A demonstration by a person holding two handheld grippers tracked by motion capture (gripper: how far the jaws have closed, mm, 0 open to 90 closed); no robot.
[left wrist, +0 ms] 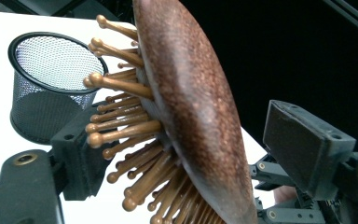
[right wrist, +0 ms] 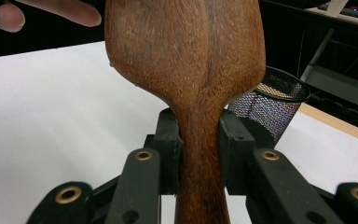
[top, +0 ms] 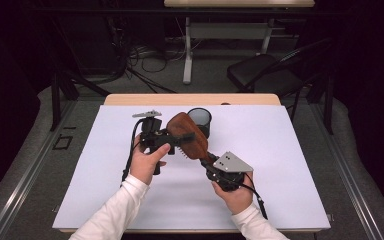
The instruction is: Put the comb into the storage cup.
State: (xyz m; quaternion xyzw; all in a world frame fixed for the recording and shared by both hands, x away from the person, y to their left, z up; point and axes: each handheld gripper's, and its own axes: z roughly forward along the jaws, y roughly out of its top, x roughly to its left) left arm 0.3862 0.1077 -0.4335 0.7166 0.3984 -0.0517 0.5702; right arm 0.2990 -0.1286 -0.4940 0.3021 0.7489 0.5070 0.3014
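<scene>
High view: your right gripper (top: 211, 161) clamps the hairbrush (top: 186, 135) handle, head raised beside the mesh cup (top: 200, 120). Left gripper view: jaws straddle the brush head, one pad clear, not gripping. Right gripper view: pads squeeze the handle to steady a handover.

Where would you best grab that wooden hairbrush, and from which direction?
Probably by its narrow handle, from the end, as the right gripper does: its jaws press the handle's two sides. The hairbrush has a wide head, smooth and domed on the back and bristled on the front, an awkward span for the left gripper.
</scene>
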